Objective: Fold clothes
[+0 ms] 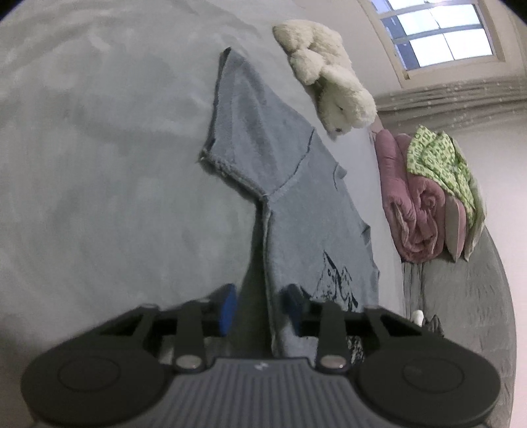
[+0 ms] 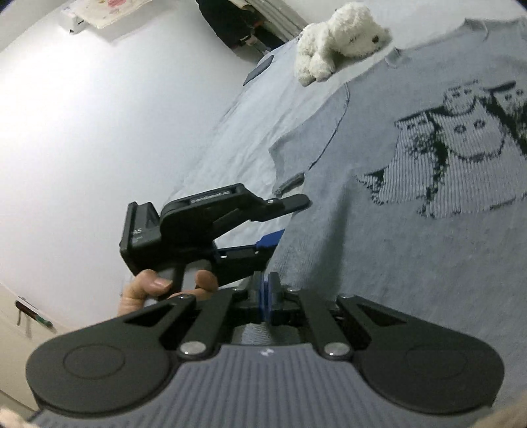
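Both hand-held grippers, left (image 1: 260, 304) and right (image 2: 267, 296), are clamping the blue sweater (image 1: 263, 158) lying on the grey bed (image 1: 98, 131). White plush (image 1: 326, 75) and folded bedding (image 1: 415, 204) are resting beneath the window (image 1: 438, 33).

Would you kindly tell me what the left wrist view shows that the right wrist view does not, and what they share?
Only the left wrist view shows the window and the rolled pink blanket with green cloth on it. Only the right wrist view shows the hand holding the left gripper, the shirt's whole cat print, and the right gripper shut. Both show the grey shirt spread on the bed and the white plush toy beyond it.
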A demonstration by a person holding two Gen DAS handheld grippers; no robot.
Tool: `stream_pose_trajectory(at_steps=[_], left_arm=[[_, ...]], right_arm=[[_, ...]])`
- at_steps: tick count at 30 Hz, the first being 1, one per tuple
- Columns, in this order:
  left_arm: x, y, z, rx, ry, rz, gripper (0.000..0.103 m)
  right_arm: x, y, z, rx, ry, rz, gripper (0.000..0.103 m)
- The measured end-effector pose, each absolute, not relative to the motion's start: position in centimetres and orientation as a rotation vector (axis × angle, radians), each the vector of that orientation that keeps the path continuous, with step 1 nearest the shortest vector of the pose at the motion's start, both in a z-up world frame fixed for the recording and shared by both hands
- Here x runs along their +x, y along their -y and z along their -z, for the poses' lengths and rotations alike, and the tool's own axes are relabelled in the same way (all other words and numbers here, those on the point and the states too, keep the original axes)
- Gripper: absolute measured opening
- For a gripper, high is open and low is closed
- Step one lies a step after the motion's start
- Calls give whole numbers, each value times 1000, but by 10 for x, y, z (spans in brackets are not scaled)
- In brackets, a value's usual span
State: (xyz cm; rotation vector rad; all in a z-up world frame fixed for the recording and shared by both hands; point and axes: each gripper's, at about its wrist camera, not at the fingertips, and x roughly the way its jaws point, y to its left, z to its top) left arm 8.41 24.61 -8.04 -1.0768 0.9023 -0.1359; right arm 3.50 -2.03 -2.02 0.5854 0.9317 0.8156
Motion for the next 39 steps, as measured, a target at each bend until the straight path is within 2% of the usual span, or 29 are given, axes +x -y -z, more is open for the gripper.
stream_pose_trajectory(at_steps=[1,6,8,10,17,19,21,25,39], left_arm=[[84,-245,82,-1087,-904,134,3],[74,-242,51,-918,-812,55,2],[76,-240,51,-879,-834,39,3],[80,-237,58,-846,-883,22,3],[80,-241,57,-830,-915,36,6],[80,-242,57,-830,-921,41,7],[78,-240,56,-827,-924,46,9],[73,-239,55,-825,-934,60,12],[59,-243,60,-847,-953,91,13]], right_arm=[[34,20,21,601,-941,-822,3],[33,11,28,579,-980,-822,3],[35,5,33,555,-998,-817,5],[34,-2,35,500,-1007,-799,14],[10,-5,11,346,-936,-791,17],[0,-6,2,297,-909,-798,27],[-11,-9,-4,253,-881,-813,33],[-37,-22,-6,157,-845,-860,33],[-90,-53,23,-112,-847,-847,33]])
